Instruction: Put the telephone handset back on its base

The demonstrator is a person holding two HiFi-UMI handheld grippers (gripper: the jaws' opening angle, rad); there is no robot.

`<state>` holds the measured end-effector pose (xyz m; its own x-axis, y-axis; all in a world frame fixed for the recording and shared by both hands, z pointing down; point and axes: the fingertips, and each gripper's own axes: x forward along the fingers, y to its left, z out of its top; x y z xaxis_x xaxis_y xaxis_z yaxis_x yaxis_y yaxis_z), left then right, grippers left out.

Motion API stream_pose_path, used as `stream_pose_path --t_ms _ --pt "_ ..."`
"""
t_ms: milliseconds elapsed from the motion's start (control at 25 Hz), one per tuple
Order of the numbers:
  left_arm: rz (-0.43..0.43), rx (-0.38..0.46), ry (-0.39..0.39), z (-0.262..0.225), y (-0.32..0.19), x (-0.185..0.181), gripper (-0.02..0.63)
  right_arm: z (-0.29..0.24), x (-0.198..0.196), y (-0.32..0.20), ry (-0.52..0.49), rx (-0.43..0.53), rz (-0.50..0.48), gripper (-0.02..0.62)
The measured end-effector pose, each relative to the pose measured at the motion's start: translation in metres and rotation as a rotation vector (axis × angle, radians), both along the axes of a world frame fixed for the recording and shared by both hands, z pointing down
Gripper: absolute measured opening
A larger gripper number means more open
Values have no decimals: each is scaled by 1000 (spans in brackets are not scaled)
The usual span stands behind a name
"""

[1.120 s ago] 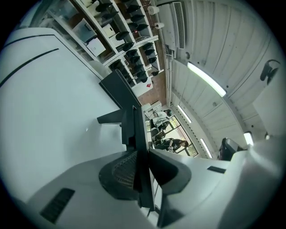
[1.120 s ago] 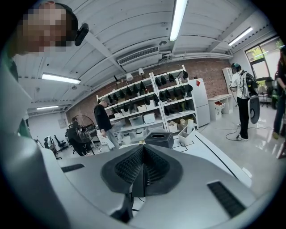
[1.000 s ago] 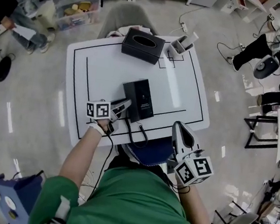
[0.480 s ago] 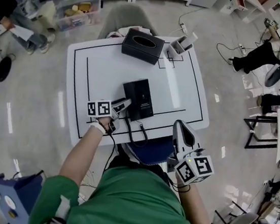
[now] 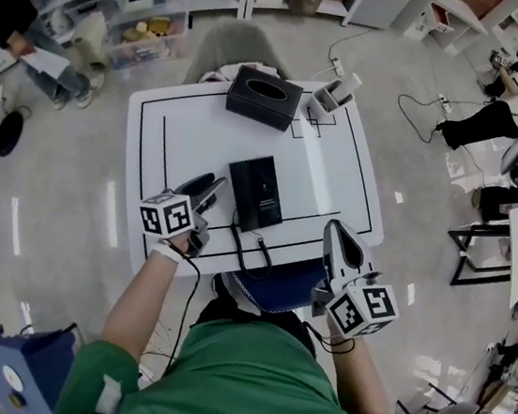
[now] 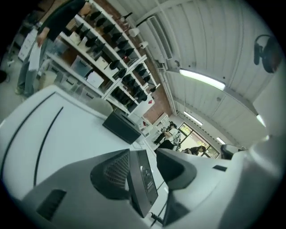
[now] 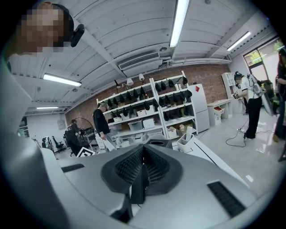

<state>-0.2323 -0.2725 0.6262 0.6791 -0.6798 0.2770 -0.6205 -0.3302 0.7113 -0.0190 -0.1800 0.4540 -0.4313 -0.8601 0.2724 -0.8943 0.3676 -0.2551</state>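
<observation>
Black telephone [image 5: 255, 192], one; left tongs [image 5: 207, 186] just opened, empty; right tongs [image 5: 339, 233] closed together.

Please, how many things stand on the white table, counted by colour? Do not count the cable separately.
Black: 2 (tissue box, telephone)
White: 1 (small open holder)
Total: 3
</observation>
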Motion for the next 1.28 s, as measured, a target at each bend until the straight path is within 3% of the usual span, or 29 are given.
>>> stream_pose_path --t_ms 320,480,800,1280 --pt "-67 419 -304 -154 20 -3 196 -48 20 -25 -23 129 -10 23" --pt "-127 534 -329 -212 38 18 165 -76 40 -33 -33 194 -21 23" --pt "-167 641 -331 -276 76 74 109 -110 73 -24 -55 267 -59 23" --pt "-190 726 -461 -307 101 116 107 -161 110 -13 31 478 -69 23"
